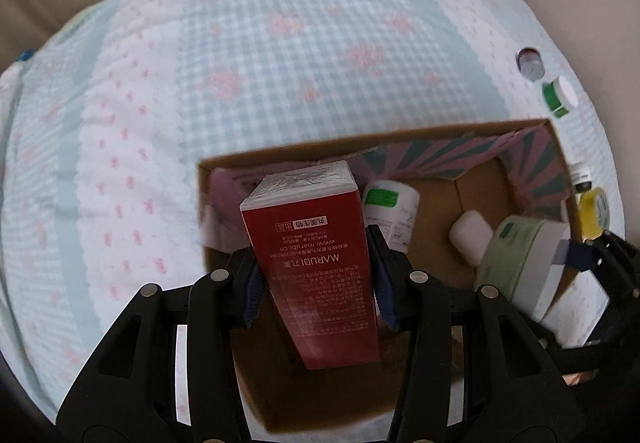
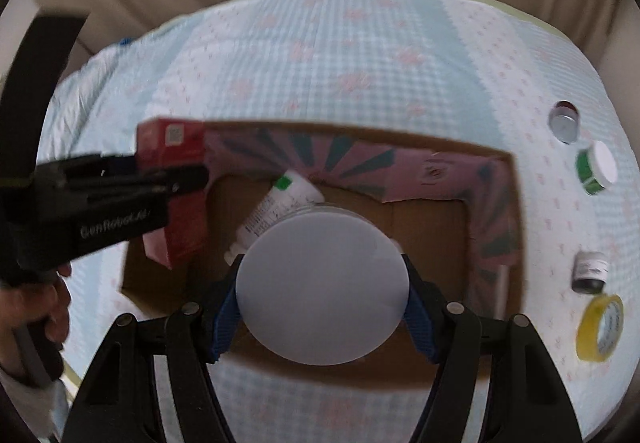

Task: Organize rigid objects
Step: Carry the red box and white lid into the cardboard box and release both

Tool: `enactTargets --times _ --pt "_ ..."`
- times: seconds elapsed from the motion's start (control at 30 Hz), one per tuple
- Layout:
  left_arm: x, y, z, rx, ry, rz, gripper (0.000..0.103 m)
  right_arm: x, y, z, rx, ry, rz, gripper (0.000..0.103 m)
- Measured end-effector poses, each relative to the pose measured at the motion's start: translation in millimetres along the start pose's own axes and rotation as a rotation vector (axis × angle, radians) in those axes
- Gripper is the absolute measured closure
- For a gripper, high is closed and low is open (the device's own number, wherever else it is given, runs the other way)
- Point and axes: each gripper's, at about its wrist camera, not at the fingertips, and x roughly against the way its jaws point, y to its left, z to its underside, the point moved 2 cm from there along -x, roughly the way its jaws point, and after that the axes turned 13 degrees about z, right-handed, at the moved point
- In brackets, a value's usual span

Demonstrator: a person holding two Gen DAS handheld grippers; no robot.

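Observation:
My left gripper (image 1: 316, 267) is shut on a red MARUBI carton (image 1: 316, 263) and holds it over the left end of an open cardboard box (image 1: 360, 143). My right gripper (image 2: 322, 295) is shut on a round jar with a white lid (image 2: 322, 283), held over the same box (image 2: 360, 133). The jar shows pale green in the left wrist view (image 1: 516, 255). The red carton (image 2: 172, 147) and left gripper (image 2: 160, 179) appear at the box's left in the right wrist view. A white tube with a green label (image 1: 390, 211) and a small white case (image 1: 470, 237) lie inside the box.
The box sits on a checked blue and pink cloth (image 2: 340, 55). Right of the box lie a green and white jar (image 2: 596, 167), a small silver-lidded jar (image 2: 565, 122), a dark little bottle (image 2: 589, 271) and a yellow tape roll (image 2: 600, 327). Beige upholstery stands behind.

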Motion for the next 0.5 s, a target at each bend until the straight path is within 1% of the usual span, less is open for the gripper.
enactTargets --times 0.1,0.17,0.27,0.3,0.33,0.37,0.4,0.5 --pt "-14 3 6 -0.022 0.029 -0.010 0.061 -17 8 7 0.021 0.018 -0.021 0.037" --pt "-19 2 10 -0.048 0.049 -0.010 0.061 -21 14 11 0.051 0.008 -0.020 0.037" --pt "-25 1 12 -0.058 0.081 -0.001 0.060 -25 19 18 0.091 -0.009 -0.012 0.037" --pt "-25 0 11 -0.067 0.080 -0.006 0.052 -27 21 20 0.096 -0.009 -0.022 0.037" --pt "-22 -1 10 -0.078 0.074 -0.005 0.018 -29 22 23 0.103 -0.014 -0.021 0.035" --pt "-20 -4 9 -0.090 0.068 0.028 0.004 -29 23 25 0.116 -0.029 -0.008 0.017" --pt "-16 -9 8 -0.096 0.061 0.085 0.000 -28 24 27 0.127 -0.043 -0.009 0.000" --pt "-10 -20 9 -0.157 0.044 0.043 0.000 -24 24 33 0.152 -0.063 -0.033 0.000"
